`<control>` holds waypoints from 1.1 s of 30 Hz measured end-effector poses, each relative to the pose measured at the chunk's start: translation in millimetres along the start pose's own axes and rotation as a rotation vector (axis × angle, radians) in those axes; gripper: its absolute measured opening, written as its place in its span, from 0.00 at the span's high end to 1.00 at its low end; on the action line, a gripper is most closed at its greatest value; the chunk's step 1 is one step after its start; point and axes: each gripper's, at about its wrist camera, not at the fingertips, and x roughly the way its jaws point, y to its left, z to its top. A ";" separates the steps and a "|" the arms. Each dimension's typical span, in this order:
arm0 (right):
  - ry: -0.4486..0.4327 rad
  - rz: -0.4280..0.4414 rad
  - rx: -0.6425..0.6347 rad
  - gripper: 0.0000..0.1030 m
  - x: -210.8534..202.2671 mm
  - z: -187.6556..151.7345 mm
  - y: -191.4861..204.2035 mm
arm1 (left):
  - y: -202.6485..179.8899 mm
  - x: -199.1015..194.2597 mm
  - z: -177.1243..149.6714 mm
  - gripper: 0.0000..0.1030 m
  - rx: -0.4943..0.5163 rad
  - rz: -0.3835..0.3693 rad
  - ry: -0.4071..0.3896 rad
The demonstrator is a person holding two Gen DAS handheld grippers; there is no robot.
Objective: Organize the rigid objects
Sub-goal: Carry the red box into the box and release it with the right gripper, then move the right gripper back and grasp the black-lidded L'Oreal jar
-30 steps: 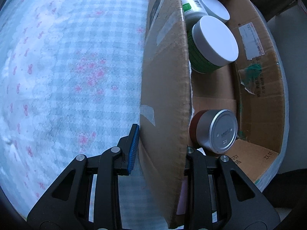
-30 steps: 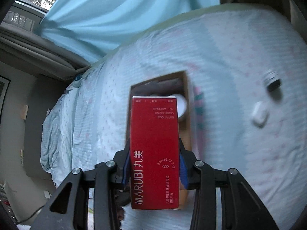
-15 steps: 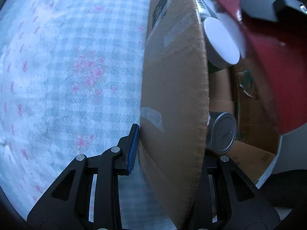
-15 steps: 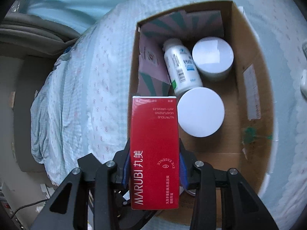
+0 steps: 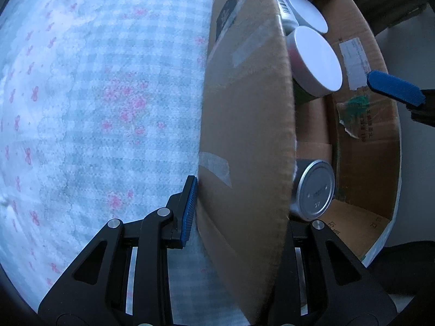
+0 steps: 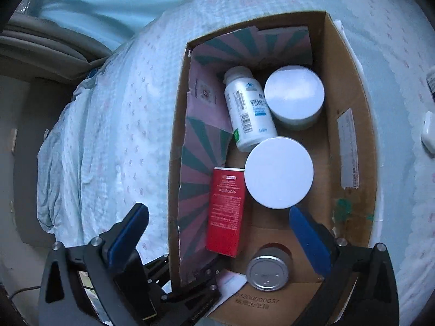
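Note:
An open cardboard box (image 6: 350, 108) rests on a bed. My left gripper (image 5: 239, 212) is shut on the box's left wall (image 5: 244, 108); its right finger is hidden behind the cardboard. My right gripper (image 6: 217, 218) hovers over the box with its jaws opening and nothing pressed between them. Below it a red carton (image 6: 227, 212) leans against the box's left inner wall. Also inside are a white bottle (image 6: 248, 108), two white-lidded jars (image 6: 278, 172) (image 6: 295, 92) and a metal tin (image 6: 267, 273). One blue pad of the right gripper (image 5: 394, 88) shows in the left wrist view.
The bed has a pale checked sheet (image 5: 95, 108) with pink flowers. A small white object (image 6: 428, 133) and a dark one (image 6: 432, 81) lie on it right of the box. A light-blue curtain (image 6: 122, 5) hangs beyond; the bed's edge drops off at left.
My right gripper came down over the box and let go of the red carton, which now lies inside. Its jaws have spread wide. The left gripper still holds the box wall.

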 end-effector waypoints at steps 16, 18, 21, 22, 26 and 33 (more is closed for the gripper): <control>-0.058 0.008 -0.001 0.00 -50.5 -4.9 -6.1 | -2.6 -1.6 -2.9 0.76 0.001 0.011 -0.004; -0.077 -0.011 -0.005 0.00 -68.9 -5.6 -10.0 | -4.3 -0.4 -4.5 0.76 0.002 0.008 -0.008; -0.121 -0.017 0.007 0.00 -101.3 -5.1 -24.3 | -8.7 -0.3 -5.4 0.76 0.003 0.017 -0.009; -0.144 -0.024 0.014 0.00 -115.5 -3.4 -32.5 | -9.8 -0.1 -5.6 0.76 0.006 0.020 -0.009; -0.194 -0.076 0.015 0.00 -151.8 4.9 -59.5 | -14.1 -1.5 -7.3 0.76 0.000 0.019 -0.016; -0.193 -0.137 -0.009 0.00 -188.7 20.7 -123.2 | -20.7 -4.3 -13.8 0.76 -0.010 0.040 -0.028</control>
